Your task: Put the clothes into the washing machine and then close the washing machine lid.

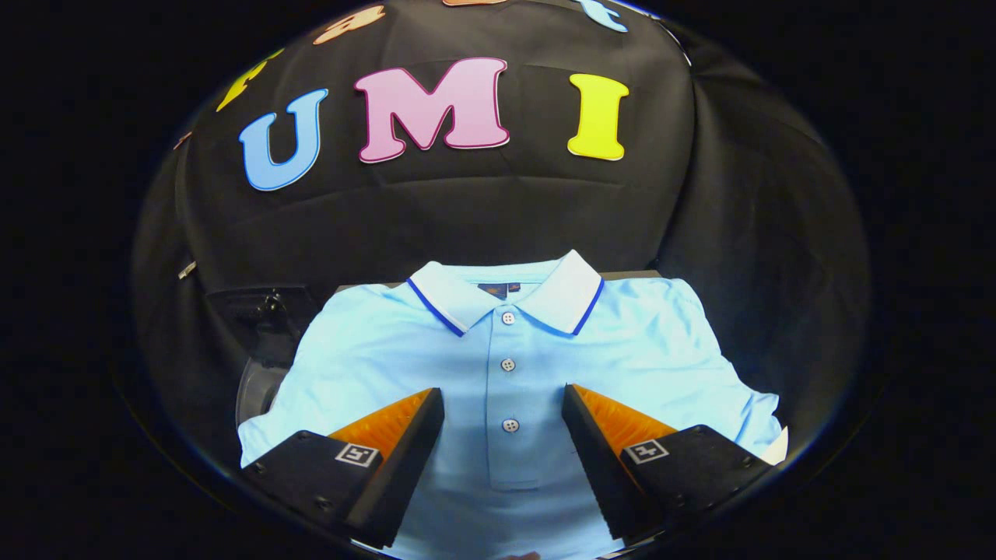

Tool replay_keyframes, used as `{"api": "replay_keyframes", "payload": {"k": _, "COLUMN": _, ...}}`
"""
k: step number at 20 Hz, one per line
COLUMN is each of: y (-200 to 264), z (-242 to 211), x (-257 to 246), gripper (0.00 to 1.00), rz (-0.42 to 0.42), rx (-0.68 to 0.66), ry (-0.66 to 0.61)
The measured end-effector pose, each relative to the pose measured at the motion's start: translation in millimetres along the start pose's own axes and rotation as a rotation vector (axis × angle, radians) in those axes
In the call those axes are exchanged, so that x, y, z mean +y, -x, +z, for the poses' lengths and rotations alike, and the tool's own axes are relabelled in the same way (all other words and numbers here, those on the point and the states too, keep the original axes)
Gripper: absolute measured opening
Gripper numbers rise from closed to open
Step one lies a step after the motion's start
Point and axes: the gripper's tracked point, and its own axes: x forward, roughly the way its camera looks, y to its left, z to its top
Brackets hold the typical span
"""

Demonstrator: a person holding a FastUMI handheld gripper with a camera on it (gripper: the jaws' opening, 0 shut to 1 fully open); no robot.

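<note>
Light blue polo shirt (506, 365) lies flat and face up, white collar (506, 295) with a blue stripe at the far end, button placket running toward the near side. Hand-held gripper (504, 412) sits above the shirt's lower front, fingers (405, 435) spread wide apart, nothing held; placket buttons (510, 425) show in the gap between them. Whether the tips touch the fabric, cannot tell. Left of the shirt, partly under its sleeve, a dark machine part with a round greyish rim (253, 389), likely the washing machine, unclear.
</note>
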Motion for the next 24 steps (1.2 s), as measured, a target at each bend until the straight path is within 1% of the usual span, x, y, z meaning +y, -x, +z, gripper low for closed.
{"api": "replay_keyframes", "payload": {"k": 1, "y": 0.2, "z": 0.9, "x": -3.3, "gripper": 0.98, "rz": -0.010, "rx": -0.007, "ry": -0.011}}
{"api": "replay_keyframes", "payload": {"k": 2, "y": -0.1, "z": 1.2, "x": -5.9, "gripper": 0.95, "rz": -0.012, "rx": -0.008, "ry": -0.023}}
{"api": "replay_keyframes", "payload": {"k": 3, "y": 0.7, "z": -0.5, "x": -10.6, "gripper": 0.85, "rz": -0.019, "rx": -0.006, "ry": -0.025}}
{"api": "replay_keyframes", "payload": {"k": 4, "y": 2.2, "z": -0.1, "x": -11.4, "gripper": 0.79, "rz": -0.017, "rx": 0.004, "ry": -0.026}}
{"api": "replay_keyframes", "payload": {"k": 6, "y": 4.1, "z": -2.4, "x": -8.9, "gripper": 0.60, "rz": 0.000, "rx": 0.032, "ry": -0.024}}
{"api": "replay_keyframes", "payload": {"k": 7, "y": 5.2, "z": -2.5, "x": -8.8, "gripper": 0.58, "rz": 0.006, "rx": 0.048, "ry": -0.022}}
{"api": "replay_keyframes", "payload": {"k": 10, "y": 6.5, "z": -3.1, "x": -8.1, "gripper": 0.59, "rz": -0.001, "rx": 0.099, "ry": -0.013}}
{"api": "replay_keyframes", "payload": {"k": 12, "y": 4.5, "z": -1.4, "x": -8.3, "gripper": 0.58, "rz": -0.013, "rx": 0.095, "ry": -0.019}}
{"api": "replay_keyframes", "payload": {"k": 13, "y": 5.1, "z": -2.1, "x": -4.5, "gripper": 0.38, "rz": 0.009, "rx": 0.093, "ry": 0.001}}
{"api": "replay_keyframes", "payload": {"k": 14, "y": 3.7, "z": 2.5, "x": -6.6, "gripper": 0.18, "rz": 0.017, "rx": 0.080, "ry": -0.007}}
{"api": "replay_keyframes", "payload": {"k": 16, "y": 6.1, "z": 1.0, "x": -5.0, "gripper": 0.19, "rz": 0.034, "rx": 0.090, "ry": -0.067}}
{"api": "replay_keyframes", "payload": {"k": 17, "y": 5.9, "z": 0.6, "x": -7.1, "gripper": 0.19, "rz": 0.040, "rx": 0.090, "ry": -0.077}}
{"api": "replay_keyframes", "payload": {"k": 19, "y": 7.0, "z": 0.2, "x": -6.8, "gripper": 0.18, "rz": 0.037, "rx": 0.091, "ry": -0.066}}
{"api": "replay_keyframes", "payload": {"k": 23, "y": 7.3, "z": 0.8, "x": -5.2, "gripper": 0.19, "rz": -0.004, "rx": 0.095, "ry": -0.030}}
{"api": "replay_keyframes", "payload": {"k": 24, "y": 7.1, "z": 1.4, "x": -7.1, "gripper": 0.12, "rz": -0.004, "rx": 0.100, "ry": -0.023}}
